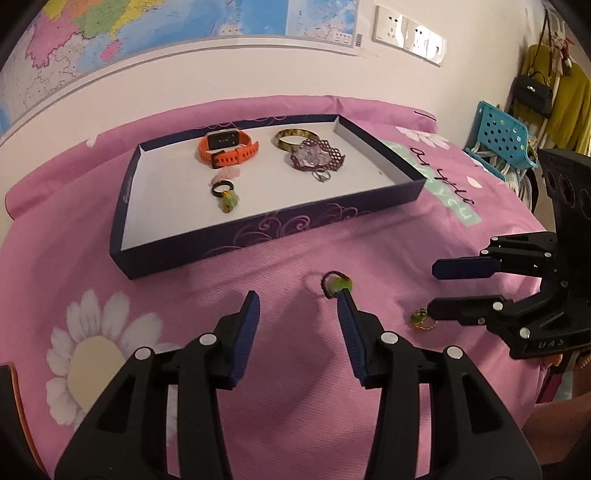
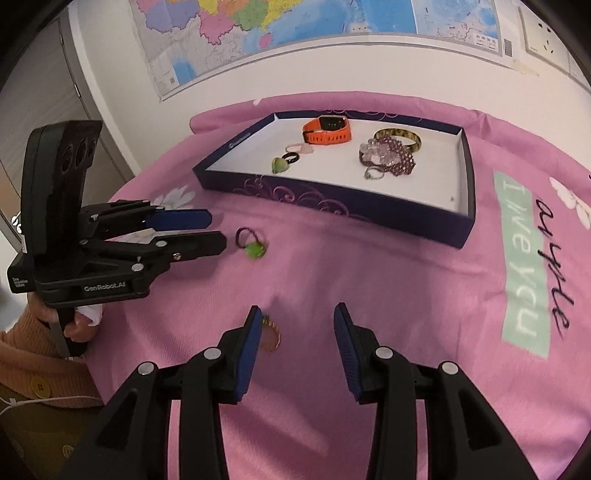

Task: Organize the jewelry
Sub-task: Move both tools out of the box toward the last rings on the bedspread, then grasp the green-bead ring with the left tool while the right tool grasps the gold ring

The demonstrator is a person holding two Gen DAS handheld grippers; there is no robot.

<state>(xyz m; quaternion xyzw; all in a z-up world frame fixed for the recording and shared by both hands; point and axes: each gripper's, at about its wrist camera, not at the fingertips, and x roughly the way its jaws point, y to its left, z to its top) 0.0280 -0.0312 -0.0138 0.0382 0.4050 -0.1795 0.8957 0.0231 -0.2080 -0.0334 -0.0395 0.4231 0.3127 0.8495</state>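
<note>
The green-stone ring [image 1: 337, 284] I am working toward lies on the pink cloth [image 1: 295, 369], short of the box, its dark band toward the box and its green stone toward me. My left gripper [image 1: 298, 302] is spread wide and holds nothing; in its own view the tip of its right finger [image 1: 347, 306] sits right at the stone, though I cannot tell whether it touches. From the right wrist view the same ring [image 2: 251, 242] lies just beyond the left gripper's fingertips [image 2: 218, 242]. A second small piece, a gold-wire ring with a green stone [image 1: 421, 319], lies on the cloth near my right gripper [image 2: 297, 314], which is also parted and empty; in the right wrist view that piece [image 2: 271, 334] shows just beside the inner face of its left finger [image 2: 251, 343], partly hidden by it. Farther back stands the dark blue box lid [image 1: 266, 229] with its white floor, serving as the tray. Inside it I see an orange watch [image 1: 227, 146], a gold-and-dark bangle [image 1: 295, 138], a maroon beaded piece [image 1: 317, 155], a thin ring [image 1: 320, 176] in front of that, and a dark ring with a green stone [image 1: 225, 195]. Behind the bench a map [image 1: 147, 29] hangs on the wall.
</note>
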